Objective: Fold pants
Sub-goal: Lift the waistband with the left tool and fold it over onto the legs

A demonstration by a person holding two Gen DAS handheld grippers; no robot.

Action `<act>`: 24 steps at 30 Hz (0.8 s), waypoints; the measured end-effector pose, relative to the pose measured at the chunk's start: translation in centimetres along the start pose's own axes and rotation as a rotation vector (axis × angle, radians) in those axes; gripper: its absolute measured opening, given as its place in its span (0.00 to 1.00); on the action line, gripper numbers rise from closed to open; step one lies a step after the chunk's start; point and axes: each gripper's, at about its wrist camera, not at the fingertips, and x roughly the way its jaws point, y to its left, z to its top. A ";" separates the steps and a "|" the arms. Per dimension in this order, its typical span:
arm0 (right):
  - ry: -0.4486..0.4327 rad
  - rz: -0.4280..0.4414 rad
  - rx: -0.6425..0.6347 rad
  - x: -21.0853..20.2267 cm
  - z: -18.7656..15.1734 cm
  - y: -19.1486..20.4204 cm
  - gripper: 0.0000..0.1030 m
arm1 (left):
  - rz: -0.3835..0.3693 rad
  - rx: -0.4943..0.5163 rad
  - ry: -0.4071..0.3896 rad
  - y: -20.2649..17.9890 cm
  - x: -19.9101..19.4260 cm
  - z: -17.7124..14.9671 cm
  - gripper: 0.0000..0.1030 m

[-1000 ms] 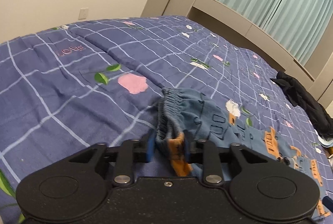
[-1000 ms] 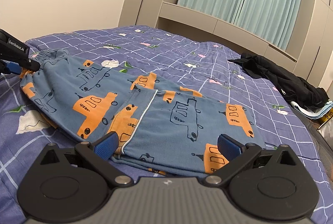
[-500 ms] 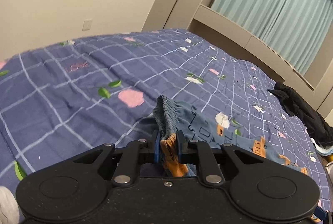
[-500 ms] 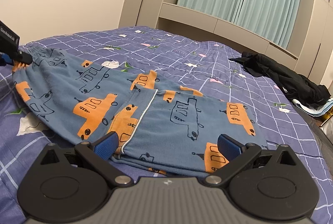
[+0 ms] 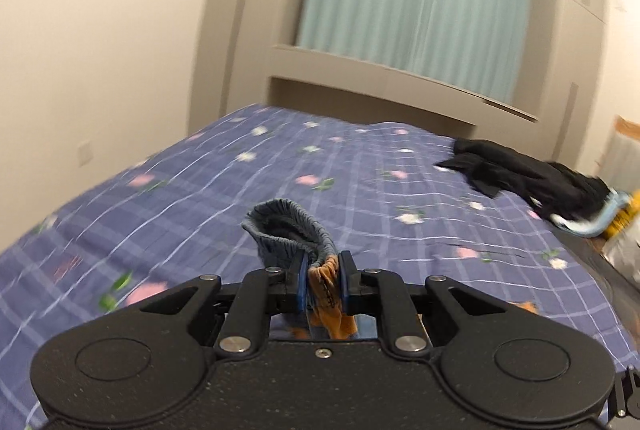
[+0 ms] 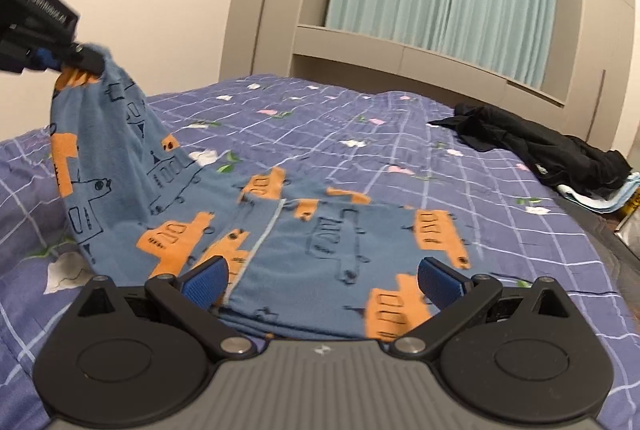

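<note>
Two grippers work one pair of pants (image 6: pixel 256 214), which lies on the bed (image 6: pixel 500 198), well apart from the black clothes (image 6: pixel 536 146) at its far side. The left gripper (image 5: pixel 322 284) is clamped on the gathered waistband (image 5: pixel 288 234) and holds that end above the bed, probably so it can be carried over the flat leg part for a fold. The right gripper (image 6: pixel 322 280) hovers with its jaws spread wide over the near edge of the pants, gripping nothing, likely placed there to pin or catch the cloth while the raised end comes across.
</note>
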 end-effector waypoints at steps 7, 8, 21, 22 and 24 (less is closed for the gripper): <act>0.032 -0.102 -0.039 -1.6 -0.3 -2.3 1.00 | -0.146 0.170 -0.014 -7.7 0.7 0.4 0.16; 0.036 -0.115 -0.044 -1.8 -0.5 -2.7 1.00 | -0.169 0.194 -0.012 -8.8 0.8 0.2 0.16; 0.123 -0.263 -0.022 -4.7 -2.4 -8.2 1.00 | -0.354 0.372 0.116 -17.9 4.6 -5.1 0.17; 0.129 -0.271 -0.019 -4.8 -2.6 -8.5 1.00 | -0.357 0.378 0.128 -18.1 5.0 -5.5 0.17; 0.137 -0.283 -0.009 -5.0 -2.8 -9.1 1.00 | -0.364 0.381 0.150 -18.3 5.5 -6.2 0.18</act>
